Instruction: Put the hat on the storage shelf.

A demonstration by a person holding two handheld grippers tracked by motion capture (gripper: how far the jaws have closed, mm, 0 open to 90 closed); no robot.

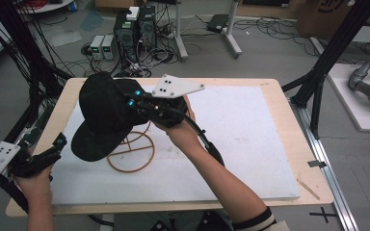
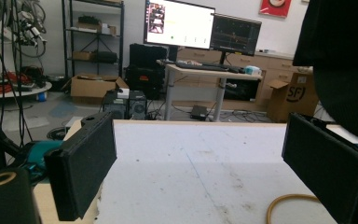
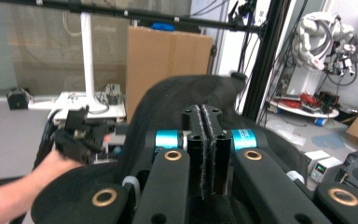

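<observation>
Left hand-held gripper (image 1: 58, 142) at near-left edge of the surface (image 1: 250, 139), hovering just off the white board, jaws spread wide apart, nothing between them; in the left gripper view the two black pads frame bare white board and a bit of the tan ring low right. Person's left hand (image 1: 31, 180) wraps its handle at the bottom left.

Black cap (image 1: 103, 118) left of centre, held up above the board, brim pointing near-left, crown toward the far side. It sits over a tan wire stand (image 1: 132, 149) whose round base ring lies flat on the board; whether the cap touches the stand's top can't be told.

Right hand-held gripper (image 1: 137, 103) reaches in from the right, jaws clamped together on the cap's fabric; the right gripper view shows both pads pressed tight with black cloth pinched in the seam (image 3: 204, 140). Grey three-cornered plate on top of it. Right hand (image 1: 180, 130) and forearm come diagonally from bottom right.

Floor beyond far edge: computer towers (image 1: 135, 29) and tangled cables.
</observation>
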